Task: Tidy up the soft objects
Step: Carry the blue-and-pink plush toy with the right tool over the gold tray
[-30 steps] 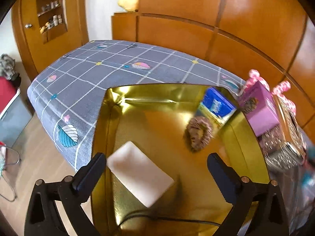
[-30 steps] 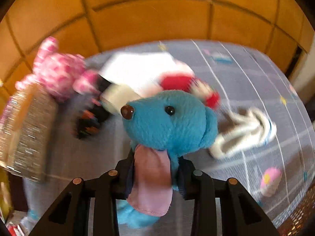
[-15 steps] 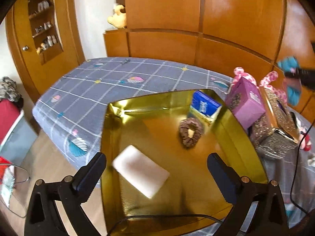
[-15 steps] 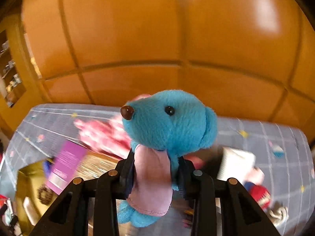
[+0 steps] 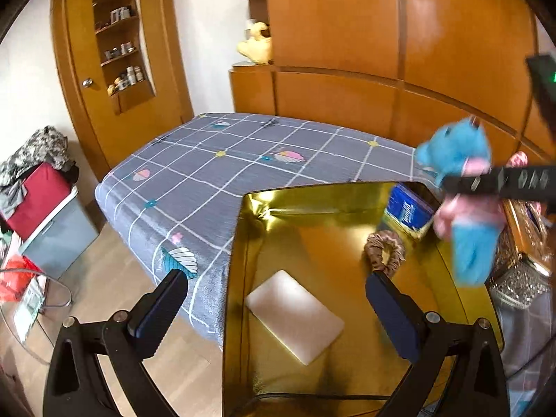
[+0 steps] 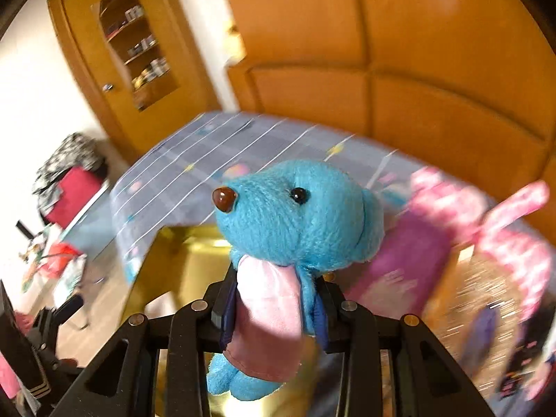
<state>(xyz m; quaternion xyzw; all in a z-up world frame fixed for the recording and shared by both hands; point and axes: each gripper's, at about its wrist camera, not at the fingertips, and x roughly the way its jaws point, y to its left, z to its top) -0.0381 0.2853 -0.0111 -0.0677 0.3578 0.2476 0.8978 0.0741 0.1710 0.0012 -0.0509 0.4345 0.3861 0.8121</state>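
Note:
My right gripper (image 6: pixel 274 309) is shut on a blue plush toy (image 6: pixel 299 222) with a pink cloth at its front. In the left wrist view the toy (image 5: pixel 458 160) hangs from that gripper above the right side of a gold box (image 5: pixel 243 278) on the bed. In the box lie a white pad (image 5: pixel 295 316), a brown scrunchie (image 5: pixel 385 253) and a blue packet (image 5: pixel 408 210). My left gripper (image 5: pixel 274 309) is open and empty above the box's near end.
The box sits on a grey checked bedspread (image 5: pixel 215 173). A purple box (image 6: pixel 410 264), a pink plush (image 6: pixel 500 229) and a glittery box (image 5: pixel 521 278) stand right of it. Wooden headboard panels (image 5: pixel 382 97) rise behind. A red bin (image 5: pixel 38 198) stands on the floor at left.
My right gripper has swung left with the blue toy, from over the bed's clutter to above the gold box. My left gripper has drawn back and turned slightly left.

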